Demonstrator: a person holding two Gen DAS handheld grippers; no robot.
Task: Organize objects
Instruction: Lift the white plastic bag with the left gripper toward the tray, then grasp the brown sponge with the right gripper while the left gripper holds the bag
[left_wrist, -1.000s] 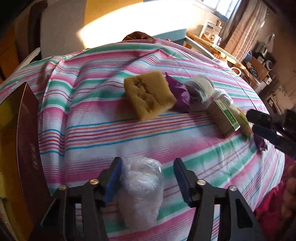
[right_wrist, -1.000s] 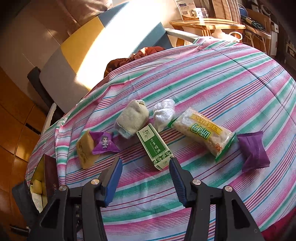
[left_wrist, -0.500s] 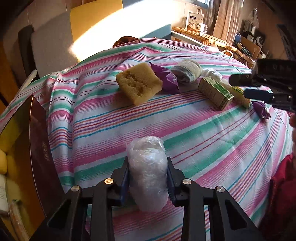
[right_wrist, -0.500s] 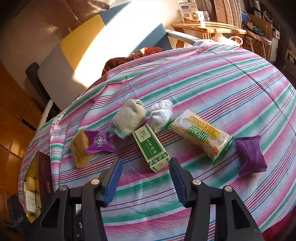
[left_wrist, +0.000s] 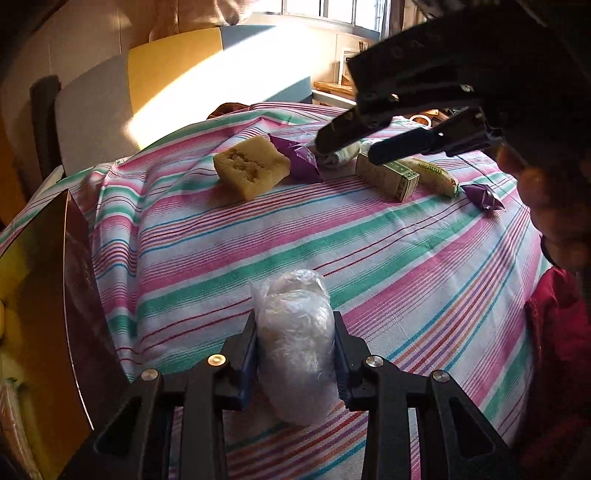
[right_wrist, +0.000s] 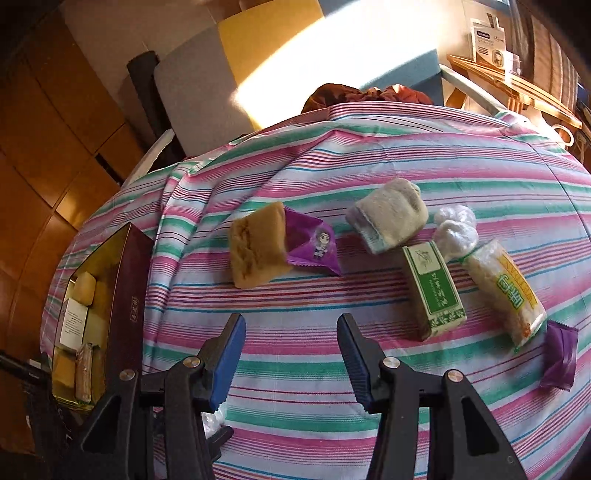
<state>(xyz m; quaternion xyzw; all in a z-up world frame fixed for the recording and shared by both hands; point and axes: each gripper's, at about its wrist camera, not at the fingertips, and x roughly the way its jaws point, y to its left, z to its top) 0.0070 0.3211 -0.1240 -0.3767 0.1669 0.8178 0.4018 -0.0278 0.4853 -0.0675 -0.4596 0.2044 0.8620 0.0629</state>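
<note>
Your left gripper (left_wrist: 295, 343) is clamping a clear plastic-wrapped bundle (left_wrist: 293, 343) between its blue pads, both pads pressing flat against the bundle's sides. The bundle's near end is hanging toward you over the striped tablecloth (left_wrist: 258, 240); whether it is touching the cloth cannot be told. Just to the left, a dark maroon box (left_wrist: 79, 295) is standing open with a yellow lining.

Your right gripper (right_wrist: 291, 354) is hovering with its jaws spread wide and nothing between them, touching none of the items. In the left wrist view it is reaching in from the far right above the row of items.

Farther out, that row is lying across the cloth: a tan sponge cake block (right_wrist: 256, 245) on the left, a purple cartoon sachet (right_wrist: 314, 245) touching its right side, then a rolled beige sock (right_wrist: 391, 218), a green-and-white carton (right_wrist: 434, 291), a white crinkled plastic wad (right_wrist: 456, 230), a yellow-green snack packet (right_wrist: 506, 293), and a second purple sachet (right_wrist: 559, 354) at the right end.
</note>
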